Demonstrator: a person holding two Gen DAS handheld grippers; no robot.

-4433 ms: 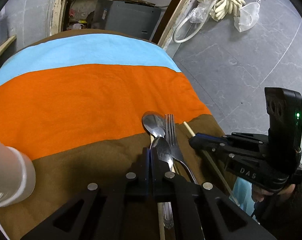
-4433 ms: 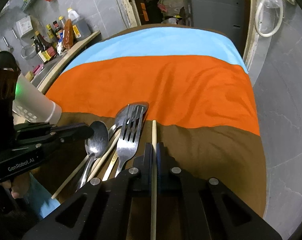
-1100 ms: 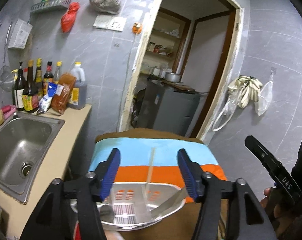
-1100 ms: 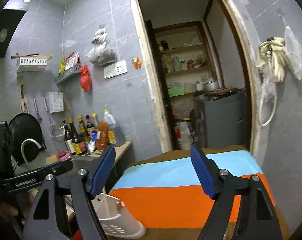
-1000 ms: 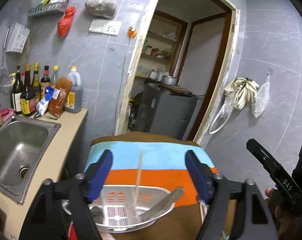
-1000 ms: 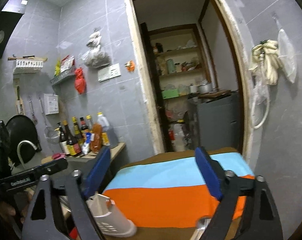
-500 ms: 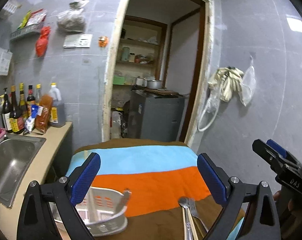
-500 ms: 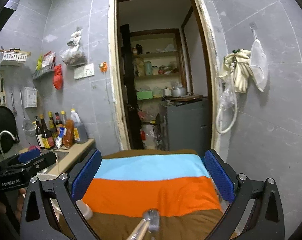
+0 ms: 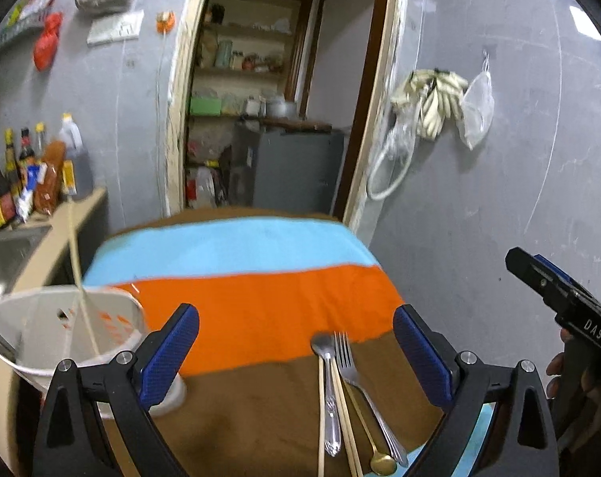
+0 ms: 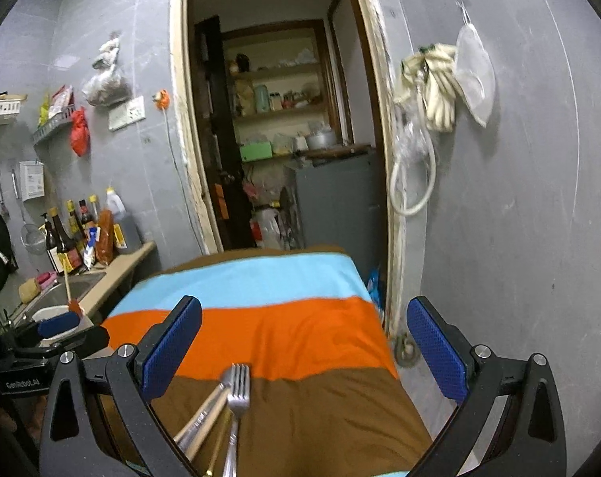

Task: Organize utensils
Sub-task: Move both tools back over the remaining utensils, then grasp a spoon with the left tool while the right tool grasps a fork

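Both my tools, left tool (image 9: 296, 351) and right tool (image 10: 304, 348), gape empty; I'd pinch one chopstick (image 9: 320, 409) beside the fork (image 9: 354, 373), lifting cleanly.

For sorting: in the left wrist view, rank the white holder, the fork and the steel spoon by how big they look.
1. White holder, clearly largest, though it is cut off by the frame edge.
2 and 3. Fork and steel spoon: about alike in length, lying side by side on the brown cloth, so no ranking between them.
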